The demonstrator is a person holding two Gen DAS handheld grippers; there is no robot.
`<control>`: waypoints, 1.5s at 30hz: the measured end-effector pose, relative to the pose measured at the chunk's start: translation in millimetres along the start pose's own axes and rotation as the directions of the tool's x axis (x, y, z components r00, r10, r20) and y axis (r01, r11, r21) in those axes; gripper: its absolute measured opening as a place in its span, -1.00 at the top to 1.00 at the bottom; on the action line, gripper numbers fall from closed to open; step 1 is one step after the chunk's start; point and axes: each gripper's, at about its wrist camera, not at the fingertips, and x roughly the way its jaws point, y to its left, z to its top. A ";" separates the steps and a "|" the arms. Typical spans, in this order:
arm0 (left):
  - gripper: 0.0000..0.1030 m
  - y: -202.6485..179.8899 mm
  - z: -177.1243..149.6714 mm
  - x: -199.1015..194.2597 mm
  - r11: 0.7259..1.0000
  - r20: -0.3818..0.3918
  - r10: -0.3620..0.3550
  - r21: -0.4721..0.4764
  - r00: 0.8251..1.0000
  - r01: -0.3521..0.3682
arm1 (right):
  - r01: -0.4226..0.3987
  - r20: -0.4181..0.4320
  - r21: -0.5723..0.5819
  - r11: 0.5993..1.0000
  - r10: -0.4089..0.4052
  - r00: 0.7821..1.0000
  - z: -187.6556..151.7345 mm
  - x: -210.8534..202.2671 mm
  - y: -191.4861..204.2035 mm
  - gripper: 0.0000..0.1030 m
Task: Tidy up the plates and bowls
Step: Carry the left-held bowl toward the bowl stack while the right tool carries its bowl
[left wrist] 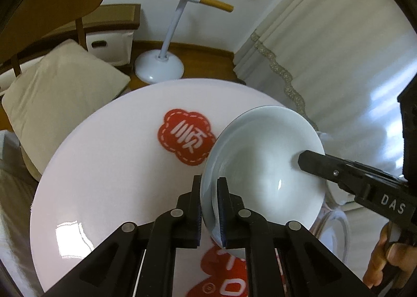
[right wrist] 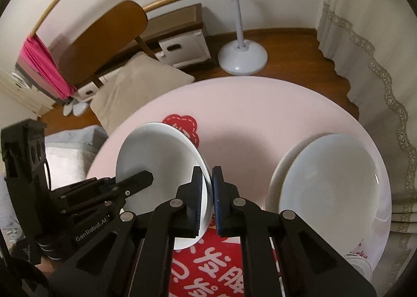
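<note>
Both grippers are on the same white bowl [left wrist: 263,166] here, and it hangs tipped on its side above the round pink table [left wrist: 104,166]. The left gripper [left wrist: 209,208] has its jaws pressed together on the bowl's near rim, one pad inside the bowl and one outside. Off to its right, the right gripper [left wrist: 310,160] comes in from the side, a finger lying across the bowl's inner wall. From the right wrist view, that right gripper [right wrist: 207,198] is pinching the bowl's [right wrist: 156,156] edge, the thin rim caught between its two blue pads, with the left gripper [right wrist: 140,179] reaching in from the left side. Just right of the right gripper, white plates [right wrist: 333,187] sit stacked on the table, near its edge. A red sticker [left wrist: 186,138] with white characters shows on the table ahead of the left gripper, partly hidden behind the bowl. Beyond the table: a chair [right wrist: 104,33] with a cushion [right wrist: 138,83], and a white stand [right wrist: 242,54] on the wooden floor.
</note>
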 end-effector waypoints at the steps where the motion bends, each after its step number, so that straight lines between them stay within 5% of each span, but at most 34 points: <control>1: 0.88 -4.5 -1.0 -3.8 1.000 0.006 -0.003 0.002 1.000 0.003 | -0.009 0.008 0.003 1.000 0.008 1.000 0.0 -5.7 -2.3 0.86; 11: 0.88 -66.9 2.6 -45.7 0.998 0.113 -0.033 0.061 0.993 0.026 | -0.077 0.095 0.039 0.996 0.073 0.993 -0.3 -65.4 -29.0 0.85; 19: 0.88 -129.4 0.6 -15.8 0.989 0.086 -0.062 0.139 0.994 0.049 | -0.067 0.145 0.122 0.990 0.049 0.988 -5.1 -100.5 -87.9 0.85; 28: 0.88 -179.1 18.0 28.0 0.986 0.038 -0.026 0.163 0.999 0.019 | -0.083 0.136 0.240 0.967 0.051 0.989 -16.4 -97.6 -145.0 0.85; 45: 0.88 -198.0 21.6 45.1 0.983 -0.018 0.031 0.179 0.999 -0.028 | -0.078 0.093 0.268 0.960 0.055 0.994 -21.1 -76.7 -163.8 0.85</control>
